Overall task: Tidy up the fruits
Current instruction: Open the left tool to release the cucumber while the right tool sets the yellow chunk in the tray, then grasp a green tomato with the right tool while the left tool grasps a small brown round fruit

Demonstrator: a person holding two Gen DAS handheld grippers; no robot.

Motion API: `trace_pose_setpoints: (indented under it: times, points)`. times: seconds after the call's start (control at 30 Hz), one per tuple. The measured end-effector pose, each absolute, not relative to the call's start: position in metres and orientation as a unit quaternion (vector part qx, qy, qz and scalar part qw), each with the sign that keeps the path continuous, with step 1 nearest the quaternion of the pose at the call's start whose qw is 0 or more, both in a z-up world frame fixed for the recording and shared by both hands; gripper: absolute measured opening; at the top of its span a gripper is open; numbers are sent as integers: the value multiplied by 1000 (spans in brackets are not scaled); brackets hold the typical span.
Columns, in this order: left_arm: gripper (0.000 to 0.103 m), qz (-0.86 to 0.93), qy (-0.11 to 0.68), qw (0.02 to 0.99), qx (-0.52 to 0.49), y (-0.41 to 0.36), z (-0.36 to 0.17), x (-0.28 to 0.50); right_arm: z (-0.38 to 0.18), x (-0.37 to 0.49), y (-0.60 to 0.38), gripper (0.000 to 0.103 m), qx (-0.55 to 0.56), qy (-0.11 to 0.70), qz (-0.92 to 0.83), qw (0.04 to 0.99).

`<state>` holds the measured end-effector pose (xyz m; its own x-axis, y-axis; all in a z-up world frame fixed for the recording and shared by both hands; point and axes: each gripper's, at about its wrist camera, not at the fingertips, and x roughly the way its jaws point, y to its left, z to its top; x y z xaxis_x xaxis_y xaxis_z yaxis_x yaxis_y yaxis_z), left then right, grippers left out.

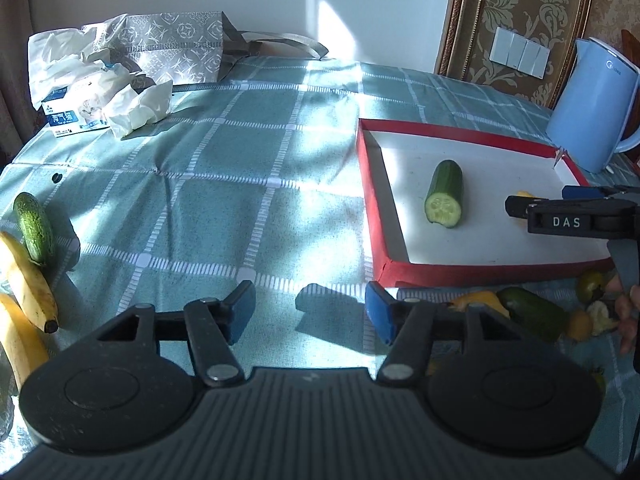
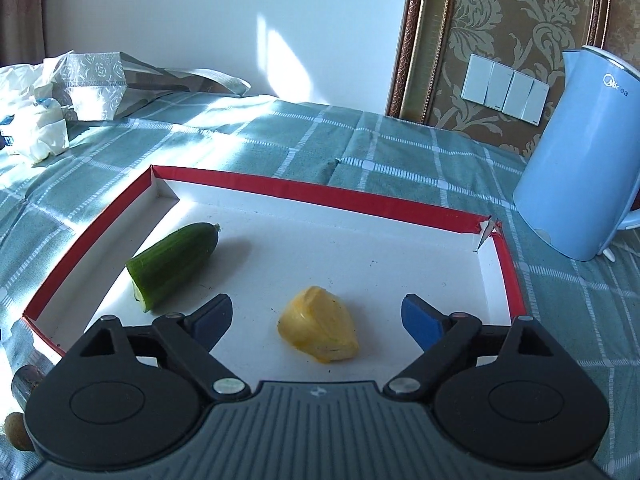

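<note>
A red-rimmed white tray (image 1: 370, 200) (image 2: 320, 192) lies on the checked cloth. In it lie a cut cucumber half (image 1: 445, 194) (image 2: 174, 264) and a yellow fruit piece (image 2: 318, 330). My right gripper (image 2: 316, 318) is open, its jaws either side of the yellow piece just above the tray floor; its side shows in the left wrist view (image 1: 568, 216). My left gripper (image 1: 310, 312) is open and empty over the cloth, left of the tray. Two bananas (image 1: 28, 280) and a small cucumber (image 1: 34, 228) lie at far left. More fruit, including a dark green one (image 1: 532, 312), lies below the tray.
A blue kettle (image 1: 588, 108) (image 2: 580, 160) stands right of the tray. A tissue pack (image 1: 80, 116) with crumpled tissues and a patterned bag (image 1: 176, 48) sit at the back left. A wall with switches (image 2: 504, 90) rises behind the table.
</note>
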<state>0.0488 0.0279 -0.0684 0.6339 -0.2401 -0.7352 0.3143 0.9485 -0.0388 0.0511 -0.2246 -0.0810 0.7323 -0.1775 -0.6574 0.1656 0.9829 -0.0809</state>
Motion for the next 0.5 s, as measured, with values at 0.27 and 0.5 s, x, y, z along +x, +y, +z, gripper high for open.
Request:
trace_pose_setpoints:
  times: [0.27, 0.5]
  points:
    - [59, -159, 406, 899, 52, 29, -75, 36, -66, 9, -228, 92, 14, 325, -94, 941]
    - [67, -164, 409, 896, 55, 30, -77, 22, -57, -67, -225, 92, 13, 305, -95, 947]
